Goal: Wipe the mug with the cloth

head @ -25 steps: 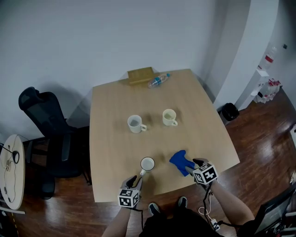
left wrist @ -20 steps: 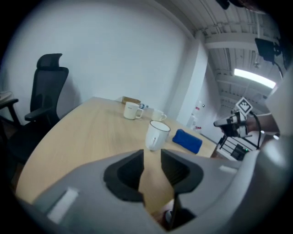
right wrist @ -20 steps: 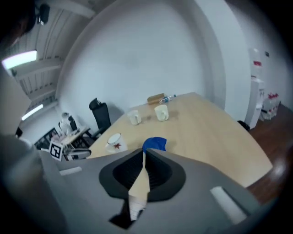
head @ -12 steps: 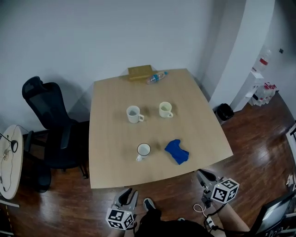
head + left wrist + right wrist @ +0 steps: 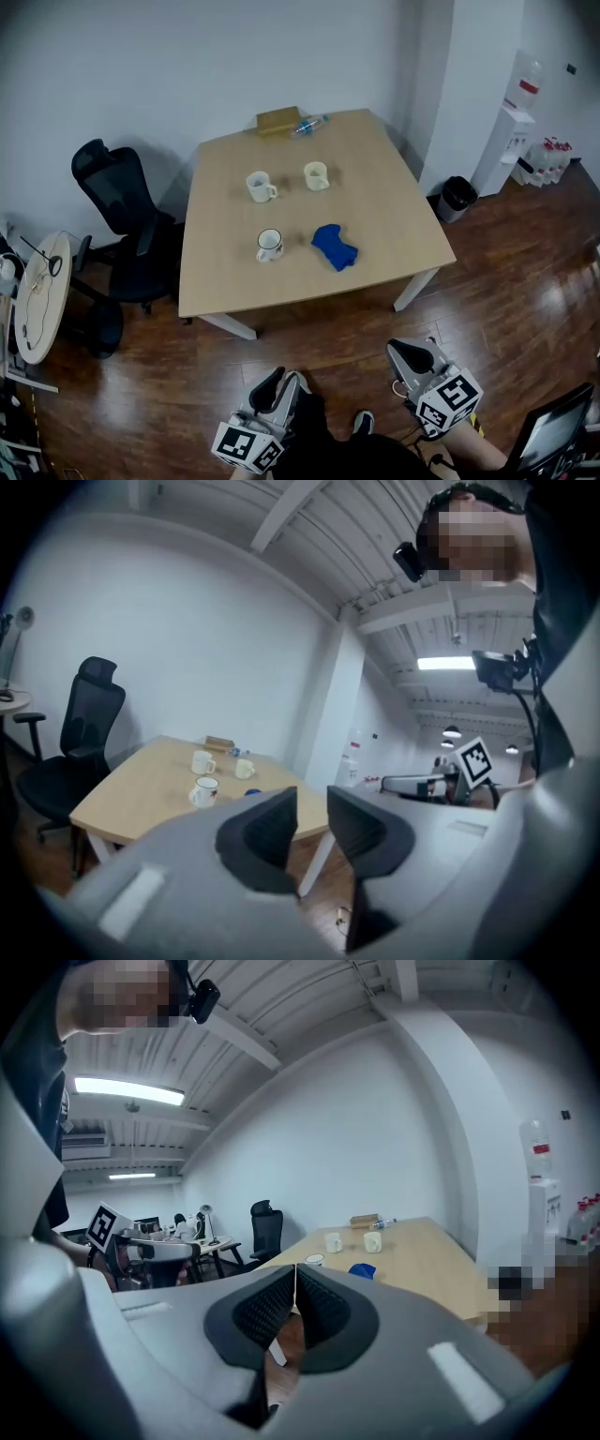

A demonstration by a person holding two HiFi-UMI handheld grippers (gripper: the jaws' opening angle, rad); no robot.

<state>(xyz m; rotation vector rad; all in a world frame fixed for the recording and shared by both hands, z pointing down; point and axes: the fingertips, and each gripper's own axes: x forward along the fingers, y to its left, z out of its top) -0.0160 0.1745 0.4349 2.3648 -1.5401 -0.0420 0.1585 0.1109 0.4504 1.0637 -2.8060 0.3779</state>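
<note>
A white mug (image 5: 269,245) with a dark rim stands near the table's front edge, and a crumpled blue cloth (image 5: 334,247) lies just to its right. Both grippers hang over the wooden floor, well back from the table and from these two things. My left gripper (image 5: 281,389) (image 5: 311,803) has just been closing its jaws; a narrow gap remains and nothing is between them. My right gripper (image 5: 412,358) (image 5: 296,1279) has its pads pressed together, empty. The right gripper view shows the mug (image 5: 313,1260) and cloth (image 5: 361,1269) far ahead.
Two more white mugs (image 5: 259,186) (image 5: 316,175) stand mid-table; a wooden box (image 5: 277,120) and a plastic bottle (image 5: 309,123) lie at its far edge. A black office chair (image 5: 131,234) and a round side table (image 5: 37,295) are left, a black bin (image 5: 458,198) right.
Both grippers have drawn back from the mug and cloth, off the table and out over the floor. The right jaws have shut. Mug and cloth stay on the table.
</note>
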